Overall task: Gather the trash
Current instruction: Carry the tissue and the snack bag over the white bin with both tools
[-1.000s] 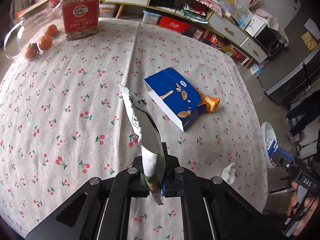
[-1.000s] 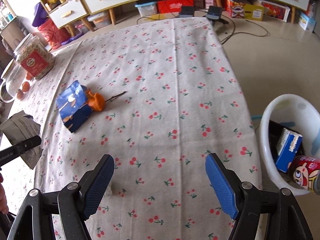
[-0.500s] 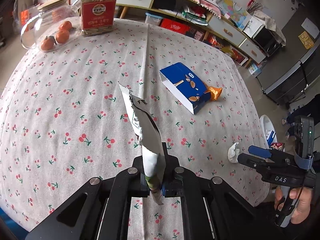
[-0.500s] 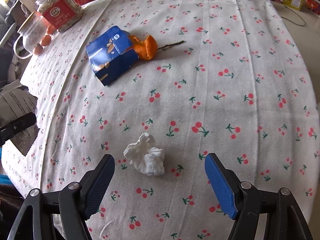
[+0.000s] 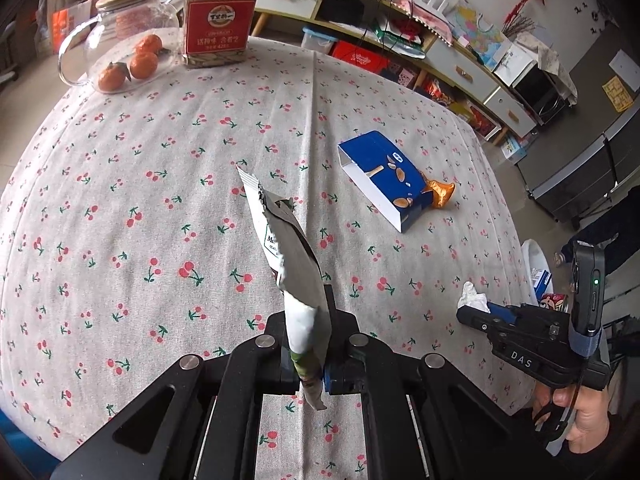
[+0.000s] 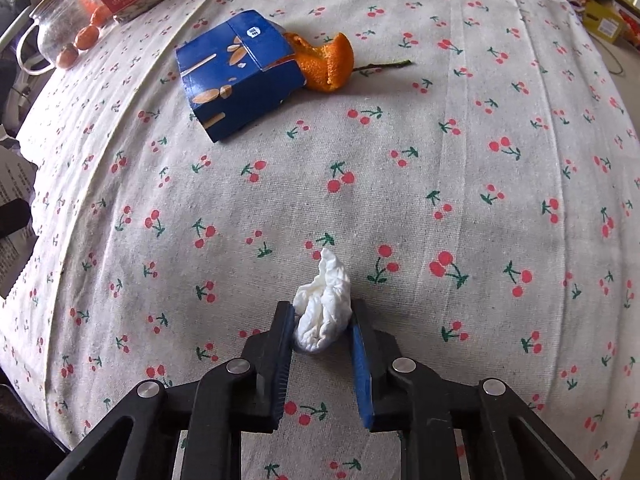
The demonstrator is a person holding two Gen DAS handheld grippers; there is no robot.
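My left gripper (image 5: pixel 307 344) is shut on a torn white and silver wrapper (image 5: pixel 289 264) and holds it upright above the cherry-print tablecloth (image 5: pixel 140 184). My right gripper (image 6: pixel 322 320) is closed around a crumpled white tissue (image 6: pixel 325 304), which sits on the cloth between the blue pads; it also shows in the left wrist view (image 5: pixel 472 298). A blue snack box (image 6: pixel 236 72) lies further back with an orange peel (image 6: pixel 326 64) against it and a twig (image 6: pixel 384 66) beside the peel.
A glass jar of seeds with a red label (image 5: pixel 218 16) and a glass jug with small oranges (image 5: pixel 128 60) stand at the far edge. A white bin (image 5: pixel 536 264) with trash sits on the floor to the right of the table.
My right gripper has moved down and forward over the tissue and its jaws have closed from wide open onto it. My left gripper has pulled back slightly with the wrapper.
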